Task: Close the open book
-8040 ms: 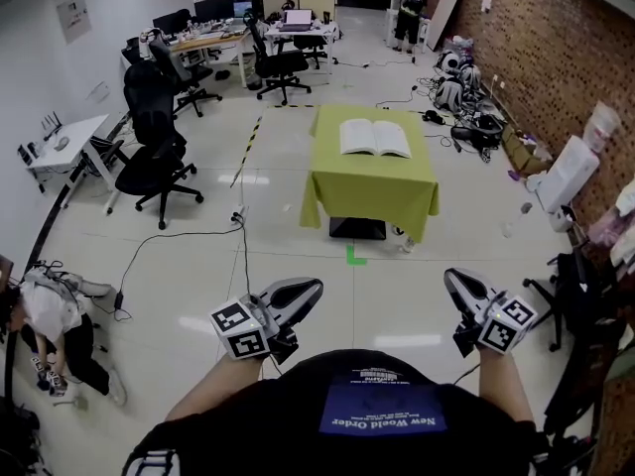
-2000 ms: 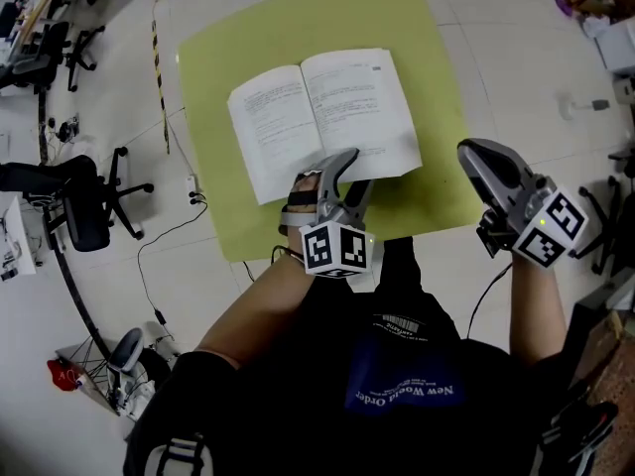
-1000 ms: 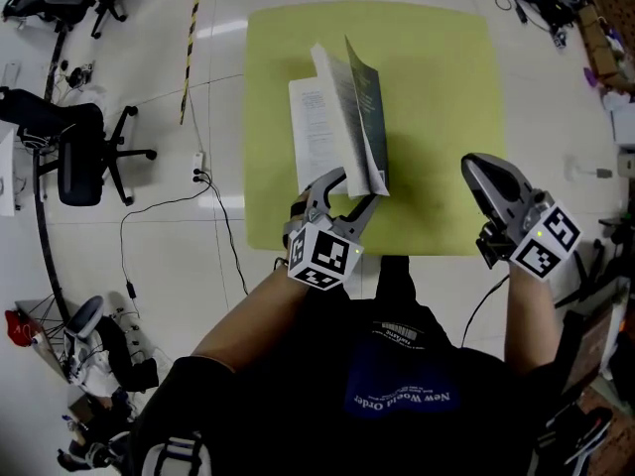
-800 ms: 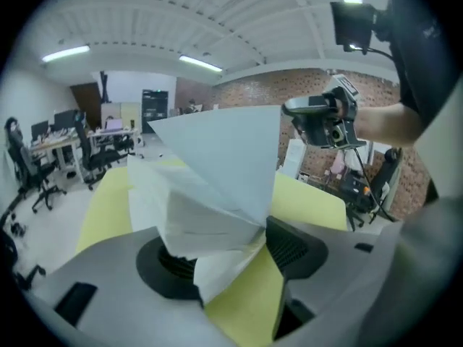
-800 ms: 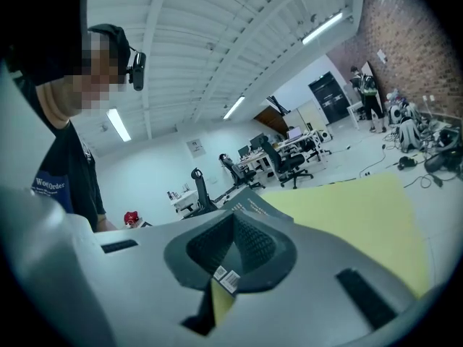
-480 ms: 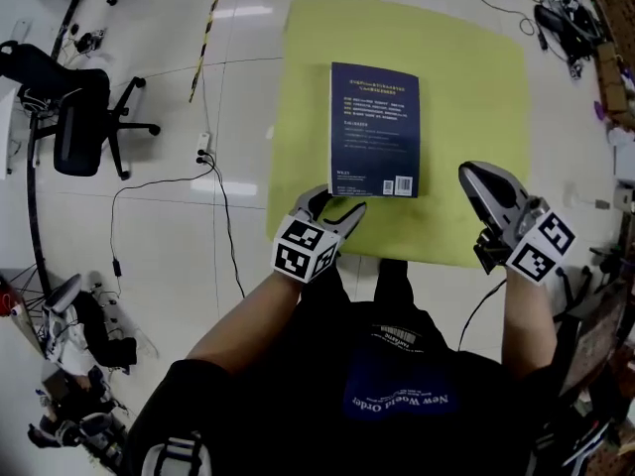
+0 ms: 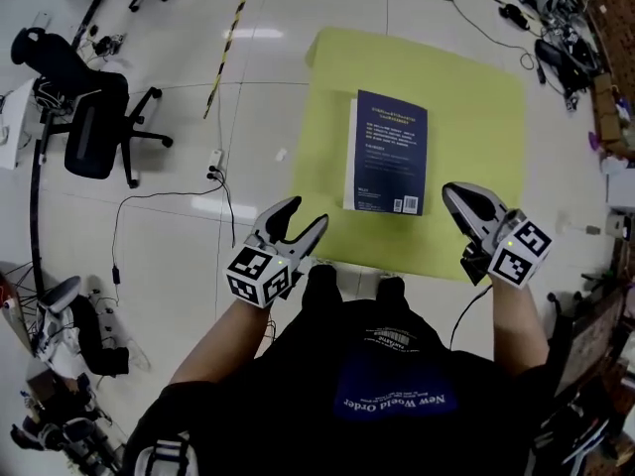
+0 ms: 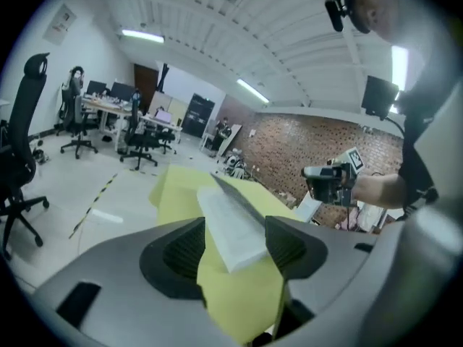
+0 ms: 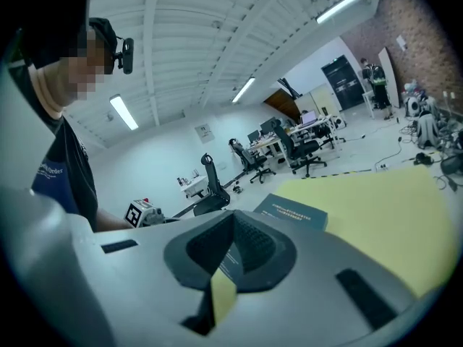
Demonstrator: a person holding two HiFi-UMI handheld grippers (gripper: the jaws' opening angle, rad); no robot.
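Lying flat with its dark blue cover up, the closed book (image 7: 387,152) is located at the middle of the yellow-green surface (image 7: 486,107). The left gripper (image 7: 304,213) is held off the near left corner of the surface, jaws spread wide, with nothing gripped. The right gripper (image 7: 458,194) is positioned over the near right edge, jaws brought together, empty.
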